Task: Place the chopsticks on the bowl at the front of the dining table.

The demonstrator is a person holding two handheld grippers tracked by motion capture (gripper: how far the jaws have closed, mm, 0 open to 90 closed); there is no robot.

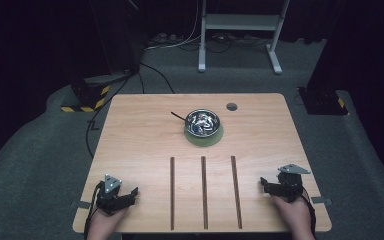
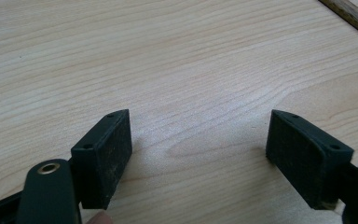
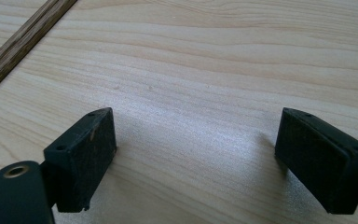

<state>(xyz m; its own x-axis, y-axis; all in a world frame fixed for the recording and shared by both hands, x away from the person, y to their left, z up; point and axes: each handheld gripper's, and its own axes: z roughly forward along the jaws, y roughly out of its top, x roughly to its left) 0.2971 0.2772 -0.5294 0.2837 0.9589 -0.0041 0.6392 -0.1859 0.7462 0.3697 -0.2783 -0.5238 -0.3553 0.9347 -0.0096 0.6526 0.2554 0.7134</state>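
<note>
- We hold the left gripper (image 1: 130, 194) at the near left corner of the table (image 1: 140, 145); its jaws stand wide apart with nothing between them, only bare wood under them in the left gripper view.
- We hold the right gripper (image 1: 265, 184) at the near right corner, close to the table's right edge; its jaws also stand wide, with bare wood between the pads (image 3: 86, 161).
- The metal bowl (image 1: 203, 122) sits on a green mat (image 1: 215, 138) toward the far middle of the table, well apart from both grippers. A dark handle (image 1: 178, 117) sticks out over its left rim. What lies inside is too small to tell.
- Three dark slots (image 1: 203, 192) run lengthwise in the near middle, between our two hands.
- A round hole (image 1: 231, 106) lies near the far edge, just right of the bowl.
- Open wood lies on both sides of the bowl and between it and the slots.
</note>
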